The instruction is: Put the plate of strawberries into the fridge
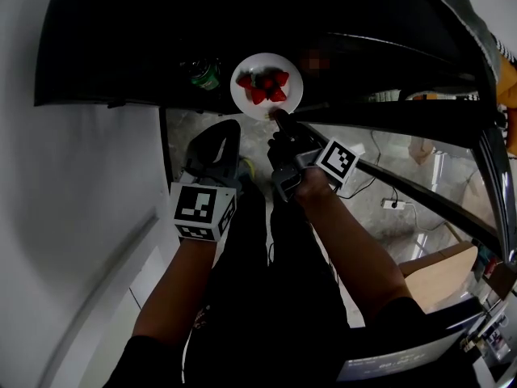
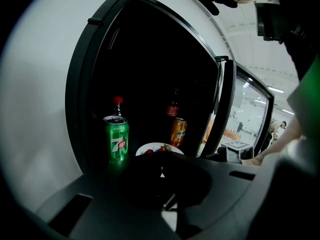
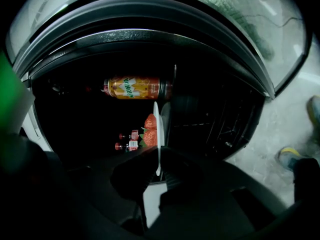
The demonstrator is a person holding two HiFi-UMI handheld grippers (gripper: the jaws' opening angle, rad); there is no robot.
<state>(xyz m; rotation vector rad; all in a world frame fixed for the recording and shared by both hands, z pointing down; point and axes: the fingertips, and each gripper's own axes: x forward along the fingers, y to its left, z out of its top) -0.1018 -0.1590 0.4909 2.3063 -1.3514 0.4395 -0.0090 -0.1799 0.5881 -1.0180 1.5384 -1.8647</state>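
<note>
As the fridge stands open across the top of the head view, a green 7up can (image 2: 116, 138) sits at the left of the dark shelf, with a red-capped bottle (image 2: 117, 103) behind it. Lower left of centre, the left gripper (image 1: 226, 132) hangs outside the opening, its jaws together on nothing. At centre, the white plate (image 1: 266, 61) of strawberries (image 1: 263, 86) lies inside the opening, just right of the 7up can and in front of an orange Mirinda can (image 3: 135, 87). Whether it rests on the shelf or hangs just above it cannot be told. The right gripper (image 1: 279, 118) is clamped on the plate's near rim, a jaw on each face, and the plate shows edge-on in that gripper's own view. To the right, the glass door (image 1: 404, 148) stands wide, with the floor visible through it.

The plate looks stiff, glazed and breakable. It seems light enough for a one-sided hold, but is likely to slip or tilt at the rim. The loose berries would probably roll if it tips. The rim is the sensible place to take it, kept level, and the hold should go only once the shelf bears the plate.
</note>
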